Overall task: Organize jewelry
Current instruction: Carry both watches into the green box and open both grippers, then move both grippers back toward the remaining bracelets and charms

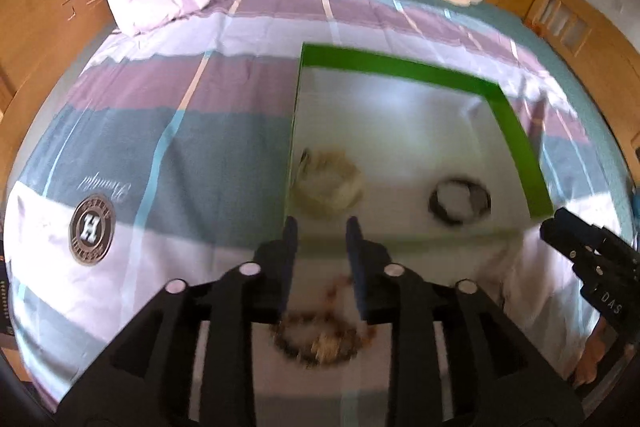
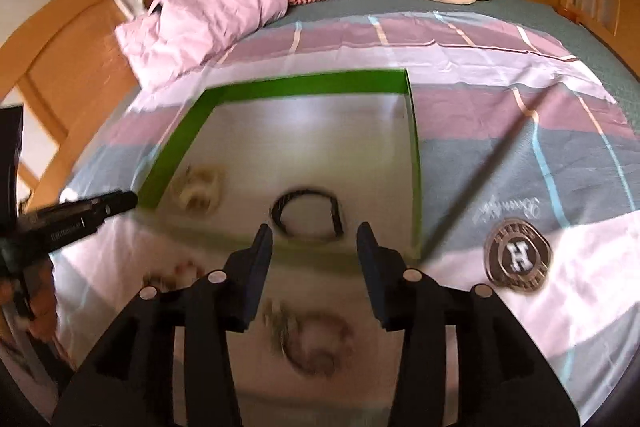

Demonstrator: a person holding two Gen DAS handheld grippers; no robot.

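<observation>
On the bed, a green-walled tray (image 1: 400, 67) held two pieces: a pale bracelet (image 1: 328, 187) and a dark bangle (image 1: 460, 201). Both tools, left (image 1: 322, 227) and right (image 2: 314, 233), stood partly open and empty. Beaded pieces (image 1: 320, 339) lay outside the tray, so sorting looked about half done.

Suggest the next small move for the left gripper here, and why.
Probably lower the left gripper onto the brown bead bracelet on the bedspread below it. Its jaws stand apart and empty, a pale bracelet and a dark bracelet already lie in the green-walled box, and beads remain outside.
</observation>
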